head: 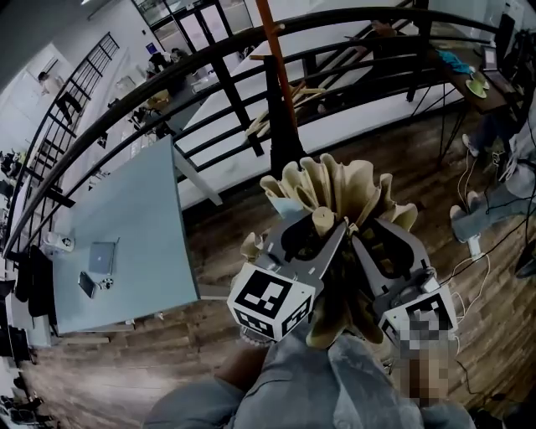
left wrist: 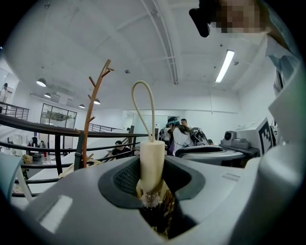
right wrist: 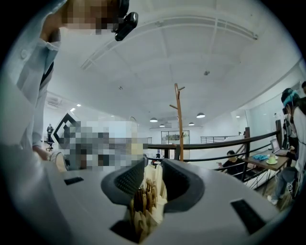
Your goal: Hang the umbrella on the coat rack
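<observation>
Overhead, the head view shows a folded cream umbrella (head: 335,188) held out in front of the person by both tools, above a dark wooden floor (head: 209,352). The left gripper (left wrist: 152,165) has its jaws clenched on the umbrella's pale cylindrical handle (left wrist: 152,153), which stands upright between the pads, and a thin loop cord (left wrist: 142,103) rises from the handle's top. The right gripper (right wrist: 152,179) has its jaws closed on the bunched pleats of the canopy, which fill the gap between the pads and spill out below them. Seen from above, the two grippers sit just beside each other, with the canopy folds fanning out beyond them. The coat rack (head: 266,25), a slim orange-brown pole with short branch pegs, stands well apart from the umbrella, on the far side of a dark curved railing (head: 167,92). To the left, a pale grey-blue table (head: 134,218) carries a laptop (head: 101,257) near its lower edge.
</observation>
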A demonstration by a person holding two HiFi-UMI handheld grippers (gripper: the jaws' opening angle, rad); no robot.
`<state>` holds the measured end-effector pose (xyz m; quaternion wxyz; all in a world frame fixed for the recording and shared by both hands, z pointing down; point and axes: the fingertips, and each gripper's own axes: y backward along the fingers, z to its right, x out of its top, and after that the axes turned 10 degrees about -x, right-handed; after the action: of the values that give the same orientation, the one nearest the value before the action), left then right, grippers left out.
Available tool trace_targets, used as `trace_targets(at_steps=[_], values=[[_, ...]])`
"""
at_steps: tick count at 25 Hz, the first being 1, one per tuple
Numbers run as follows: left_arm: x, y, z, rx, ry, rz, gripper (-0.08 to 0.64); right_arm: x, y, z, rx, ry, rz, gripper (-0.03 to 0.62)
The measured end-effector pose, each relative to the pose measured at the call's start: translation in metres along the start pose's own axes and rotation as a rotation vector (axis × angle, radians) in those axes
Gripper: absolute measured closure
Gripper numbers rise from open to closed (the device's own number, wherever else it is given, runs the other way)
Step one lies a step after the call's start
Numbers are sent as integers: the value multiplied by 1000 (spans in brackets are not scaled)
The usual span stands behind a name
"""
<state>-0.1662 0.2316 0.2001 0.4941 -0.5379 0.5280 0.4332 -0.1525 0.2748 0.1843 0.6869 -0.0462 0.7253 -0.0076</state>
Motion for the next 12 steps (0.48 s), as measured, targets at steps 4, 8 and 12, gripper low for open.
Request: trace_targets(at_steps=[4,8,12], values=[[17,-19,-26,-5,3,4,422,13,-30,18,-2,6,-5,489],[21,-37,-54,-9,6,4,422,14,-59,32,0,8,-1,490],[24,-53,-80,-12,-5,2,422,13,-89,42,4,20,0,506]])
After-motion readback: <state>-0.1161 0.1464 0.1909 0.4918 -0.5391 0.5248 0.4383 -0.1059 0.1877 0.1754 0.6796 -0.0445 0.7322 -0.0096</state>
